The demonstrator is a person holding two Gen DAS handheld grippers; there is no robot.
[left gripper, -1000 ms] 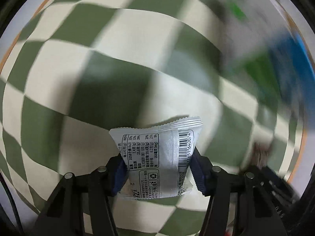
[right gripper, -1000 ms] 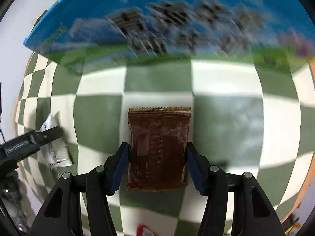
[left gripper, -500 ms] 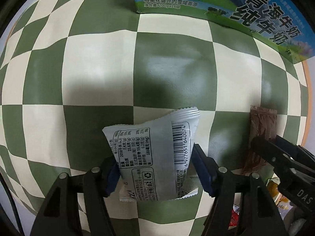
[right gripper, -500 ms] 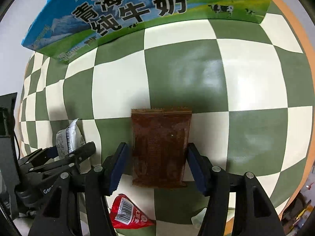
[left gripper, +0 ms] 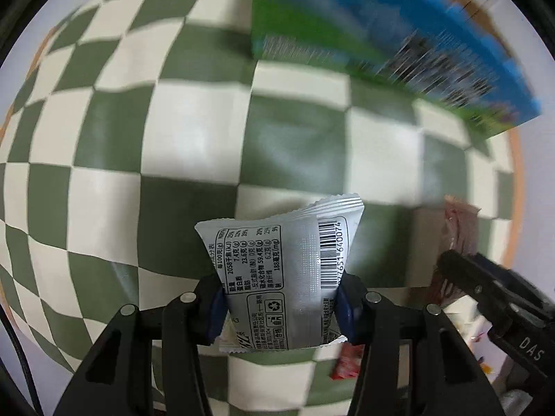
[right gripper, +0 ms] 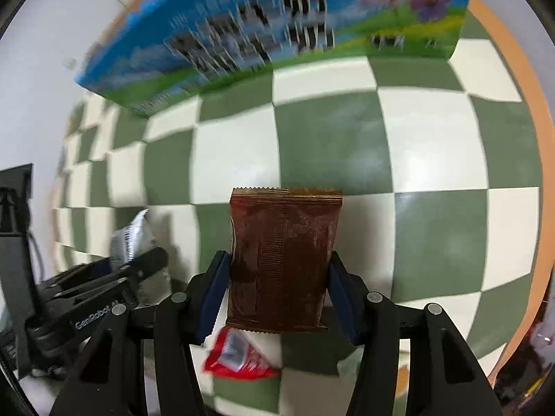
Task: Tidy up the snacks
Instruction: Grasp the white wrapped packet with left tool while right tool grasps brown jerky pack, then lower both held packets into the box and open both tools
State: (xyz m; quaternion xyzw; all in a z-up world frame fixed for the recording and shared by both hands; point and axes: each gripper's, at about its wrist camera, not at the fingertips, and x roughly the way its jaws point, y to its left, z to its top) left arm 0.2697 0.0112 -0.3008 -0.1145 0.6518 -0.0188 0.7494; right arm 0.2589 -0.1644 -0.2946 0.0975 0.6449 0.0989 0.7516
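Observation:
My left gripper [left gripper: 279, 306] is shut on a silver snack packet [left gripper: 282, 263] with a barcode and nutrition print, held above the green-and-white checked cloth [left gripper: 194, 131]. My right gripper [right gripper: 277, 287] is shut on a brown snack packet [right gripper: 282, 260], also held above the cloth [right gripper: 433, 145]. In the left wrist view the right gripper [left gripper: 485, 294] and its brown packet [left gripper: 458, 228] show at the right edge. In the right wrist view the left gripper [right gripper: 97, 294] and the silver packet [right gripper: 133, 235] show at the left.
A large blue-and-green milk carton box [right gripper: 277, 31] stands at the far side of the cloth, also in the left wrist view [left gripper: 381, 41]. A red snack packet [right gripper: 236, 357] lies on the cloth below my right gripper. The table's orange edge [right gripper: 541, 159] runs along the right.
Both grippers have pulled back and swung, still holding their packets. The milk box now sits farther off and blurred in both views. The red packet shows more fully under the right gripper.

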